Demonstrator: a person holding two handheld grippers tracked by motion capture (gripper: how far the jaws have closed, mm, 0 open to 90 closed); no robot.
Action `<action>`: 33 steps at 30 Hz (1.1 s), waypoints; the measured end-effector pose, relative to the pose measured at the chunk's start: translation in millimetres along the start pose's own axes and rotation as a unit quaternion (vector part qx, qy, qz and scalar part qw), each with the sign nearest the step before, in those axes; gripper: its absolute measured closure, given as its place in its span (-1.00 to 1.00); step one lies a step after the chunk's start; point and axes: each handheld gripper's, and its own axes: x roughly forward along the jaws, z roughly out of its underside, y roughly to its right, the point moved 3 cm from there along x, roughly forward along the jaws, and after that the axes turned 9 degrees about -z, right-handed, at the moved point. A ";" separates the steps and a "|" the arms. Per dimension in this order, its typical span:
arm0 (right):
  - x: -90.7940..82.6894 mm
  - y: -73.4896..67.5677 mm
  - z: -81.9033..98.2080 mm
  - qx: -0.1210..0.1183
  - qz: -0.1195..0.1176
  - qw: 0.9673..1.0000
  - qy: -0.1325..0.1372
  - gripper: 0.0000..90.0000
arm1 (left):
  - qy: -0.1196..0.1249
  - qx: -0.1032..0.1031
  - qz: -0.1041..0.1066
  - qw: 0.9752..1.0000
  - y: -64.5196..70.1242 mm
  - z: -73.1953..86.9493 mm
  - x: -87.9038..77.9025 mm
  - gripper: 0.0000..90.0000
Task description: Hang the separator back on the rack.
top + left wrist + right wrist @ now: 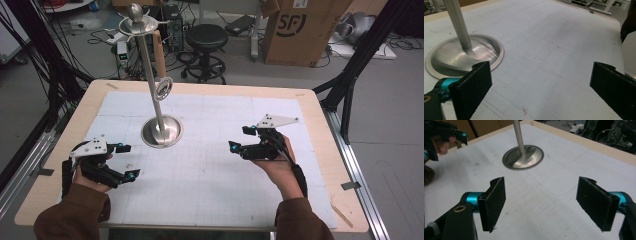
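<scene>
Wooden table (325,130) carries a white gridded mat (210,170), lightly scuffed. Metal stand (161,131) sits left of centre on it, between left gripper (127,161) and right gripper (239,139); both jaws spread, empty. Cardboard box (300,30), stool (206,37) and cables lie behind.

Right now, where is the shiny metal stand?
In the high view, the metal stand sits on the white mat, left of centre toward the far edge, nearer the left gripper than the right gripper.

Upright steel stand (161,131) on mat
</scene>
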 end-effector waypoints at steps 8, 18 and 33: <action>1.7 2.6 19.5 0.011 -0.001 1.000 -0.010 -0.56 | -0.005 -0.002 -0.002 1.000 -0.5 1.6 1.6 -0.90; 4.3 1.8 34.8 0.020 -0.014 1.000 -0.016 -0.64 | -0.002 -0.005 -0.004 1.000 -1.9 1.8 1.3 -0.90; 6.5 1.1 45.9 0.024 -0.014 0.999 -0.025 -0.65 | 0.007 -0.003 -0.002 1.000 -1.1 0.3 -0.9 -0.90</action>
